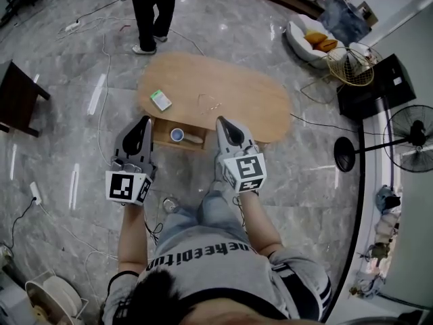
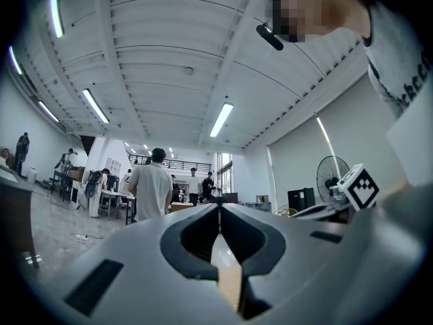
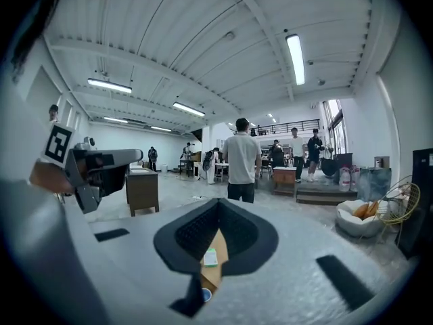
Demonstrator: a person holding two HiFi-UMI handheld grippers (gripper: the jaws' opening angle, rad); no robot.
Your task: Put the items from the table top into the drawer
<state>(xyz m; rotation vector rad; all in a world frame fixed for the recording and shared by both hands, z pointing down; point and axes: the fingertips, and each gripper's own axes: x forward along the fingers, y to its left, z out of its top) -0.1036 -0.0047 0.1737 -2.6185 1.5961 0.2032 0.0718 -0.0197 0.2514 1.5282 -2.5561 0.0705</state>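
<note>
- Tools: left gripper [image 1: 145, 120] closed tip to tip with nothing between the jaws; right gripper [image 1: 221, 121] closed and empty as well; both held well above the oval light-wood table [image 1: 264, 107], aimed toward its near edge.
- Waiting on the top: small flat green-and-white box [image 1: 161, 100] near the left end; faint clear glassy item [image 1: 210, 103] near the middle, too indistinct to name.
- Lying in the open wooden drawer [image 1: 164, 141] under the near edge: round white blue-rimmed item [image 1: 176, 135] and pale tan item [image 1: 194, 139] just beside it.
- Judged as a pause between picks, with two items to go.
- Take the box with the left gripper, being the nearer one.
- Spread the jaws fully before descending, not on the way down.
- Come straight down over the box and straddle its narrower sides.
- Bring the pads right to the wood before closing; thin and light, so likely to skid if nudged by one pad first.
- Lift clear of the top before carrying toward the near edge.
- Lower into the drawer toward its left end, away from the two items there, and release low rather than dropping.
- Treat the clear item gently: hard to see, probably fragile, so approach slowly and squeeze lightly.
- Keep the idle gripper off to the side of the drawer opening.
</note>
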